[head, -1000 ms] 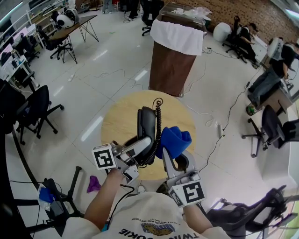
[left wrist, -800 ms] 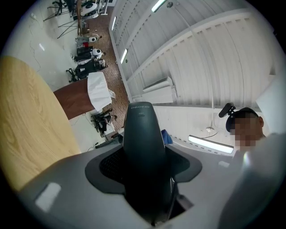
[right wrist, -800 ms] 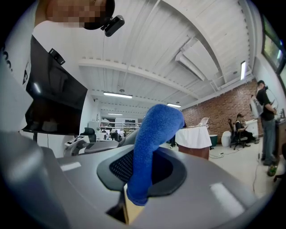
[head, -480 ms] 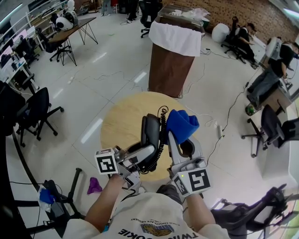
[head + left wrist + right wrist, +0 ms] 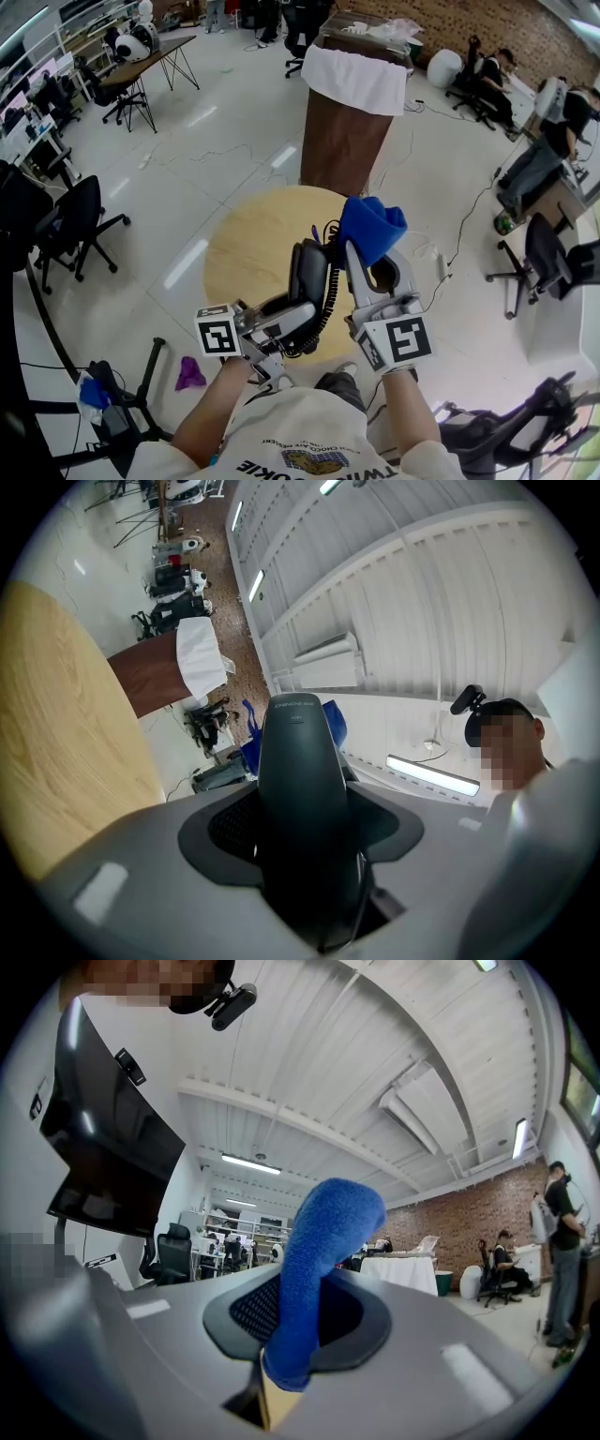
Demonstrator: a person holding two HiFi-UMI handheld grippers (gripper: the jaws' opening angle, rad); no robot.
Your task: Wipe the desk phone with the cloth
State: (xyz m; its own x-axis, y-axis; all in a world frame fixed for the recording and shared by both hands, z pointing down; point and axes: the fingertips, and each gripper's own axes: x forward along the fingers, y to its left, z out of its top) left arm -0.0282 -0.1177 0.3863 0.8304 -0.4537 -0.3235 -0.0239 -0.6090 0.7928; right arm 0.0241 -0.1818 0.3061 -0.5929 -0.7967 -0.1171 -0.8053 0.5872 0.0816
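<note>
Gripping the handset [image 5: 309, 267] across its middle in the wide-set jaws of the left gripper [image 5: 292, 319], held above the round table [image 5: 248, 244]. Pinching the blue cloth [image 5: 372, 225] in the right gripper [image 5: 373, 261], jaws nearly together, wad poking past the tips and right beside the handset's upper end, contact unclear. Probably early in the wiping: most of the handset left to cover — phone base nowhere in view.

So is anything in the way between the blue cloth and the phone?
No, nothing separate. The right tongs hold the blue cloth just beside the handset in the left tongs, both up above the round table. Only the phone's own curly cord runs along the side facing the cloth.
</note>
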